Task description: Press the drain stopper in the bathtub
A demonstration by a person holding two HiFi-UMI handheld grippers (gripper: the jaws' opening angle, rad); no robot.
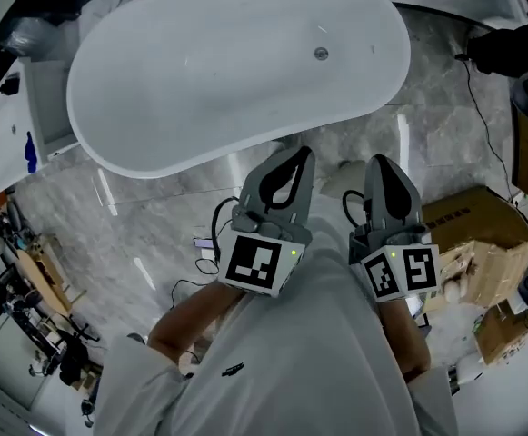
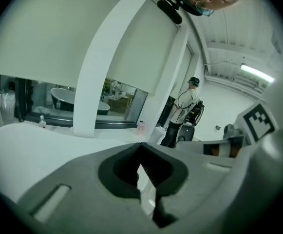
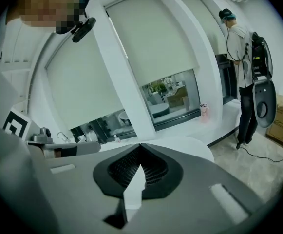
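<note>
White bathtub [image 1: 200, 80] was seen on marble floor [image 1: 154, 234]; drain stopper [image 1: 321, 54] judged unpressed; left gripper [image 1: 298, 155] and right gripper [image 1: 378, 163] held clenched, empty.

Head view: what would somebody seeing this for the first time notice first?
The big white oval bathtub fills the upper half, with its small round drain stopper toward its right end. Below it, over the marble floor, the left gripper and right gripper sit side by side near the person's chest, both with jaws together, holding nothing. Cardboard boxes crowd the right edge.
</note>
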